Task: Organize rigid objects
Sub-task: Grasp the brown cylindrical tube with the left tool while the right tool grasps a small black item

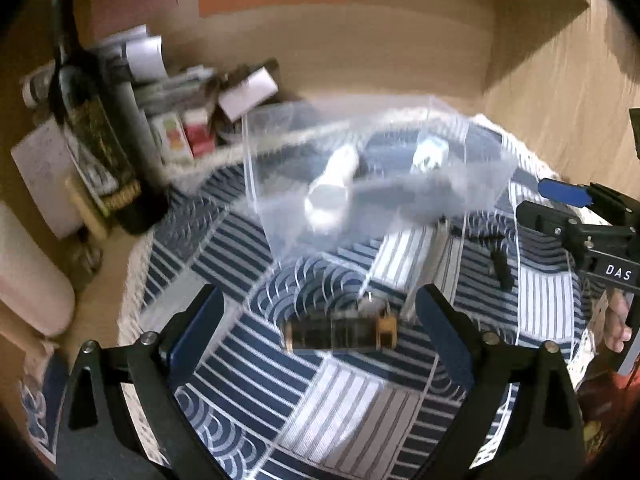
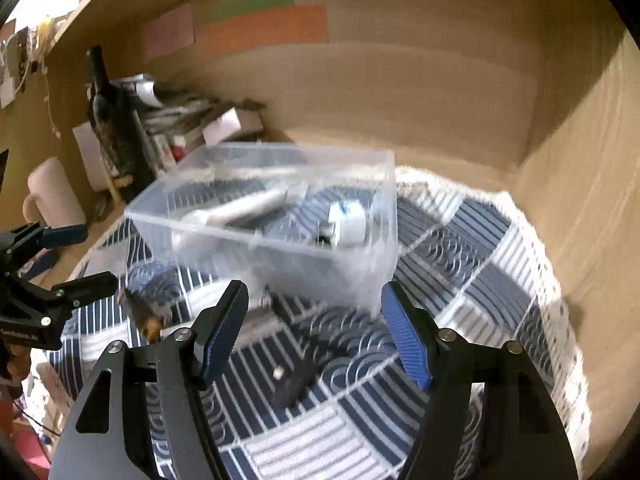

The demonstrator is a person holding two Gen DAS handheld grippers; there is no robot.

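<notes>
A clear plastic box stands on a blue-and-white patterned cloth; it also shows in the right wrist view. Inside lie a white tube and a small white-and-blue item. A brown and gold cylindrical object lies on the cloth between the fingers of my open left gripper. My right gripper is open and empty, just before the box. A small black item lies on the cloth below it. The brown object shows at the left of the right wrist view.
A dark wine bottle stands left of the cloth with stacked boxes and papers behind it. Wooden walls close the back and right. A pale roll lies at far left.
</notes>
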